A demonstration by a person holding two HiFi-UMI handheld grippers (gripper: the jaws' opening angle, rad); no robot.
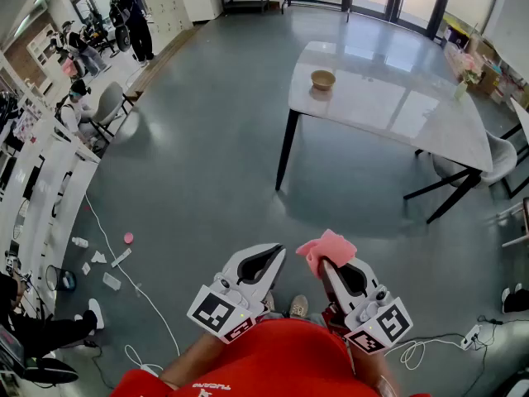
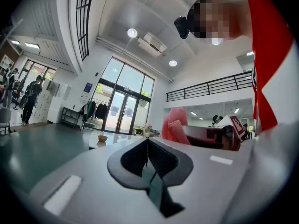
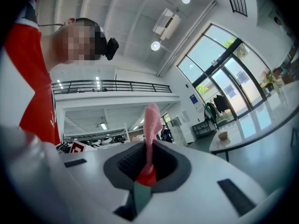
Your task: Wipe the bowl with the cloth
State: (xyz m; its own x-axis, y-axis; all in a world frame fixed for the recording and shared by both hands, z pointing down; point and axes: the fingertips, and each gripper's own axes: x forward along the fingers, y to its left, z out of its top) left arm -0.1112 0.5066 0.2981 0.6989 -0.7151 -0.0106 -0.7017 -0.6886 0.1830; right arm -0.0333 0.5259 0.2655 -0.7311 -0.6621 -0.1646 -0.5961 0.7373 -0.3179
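**Two tongs shut: right one on the cloth, bowl well ahead**

Left tongs [image 2: 147, 146]: the ribbed dark pads meet on a thin seam and nothing is between them. The shell is smooth light grey plastic with a marker cube at the rear.

Right tongs [image 3: 148, 160]: clamped on the cloth [image 3: 152, 125], pads pressed flat against it on both sides.

Cloth: pink, soft, with a fine waffle-like weave. It is folded into a narrow strip where it is pinched and bunches into a loose wad past the tips. Its long axis runs along the jaws, and the free end sticks out forward beyond the tips, toward the table. From the left tongs it sits just to the right, apart from them.

Bowl [image 1: 323, 79]: small, round and tan, possibly wood, though I can't confirm that. It stands upright with the rim up, well ahead of both tongs and touching neither.

Table [image 1: 397, 98]: glossy pale top, marble-like, with rounded corners and thin black splayed legs. The bowl stands near the edge of the top on the left tongs' side.

Floor [image 1: 207, 155]: smooth grey with a slight sheen, lying between the tongs and the table.
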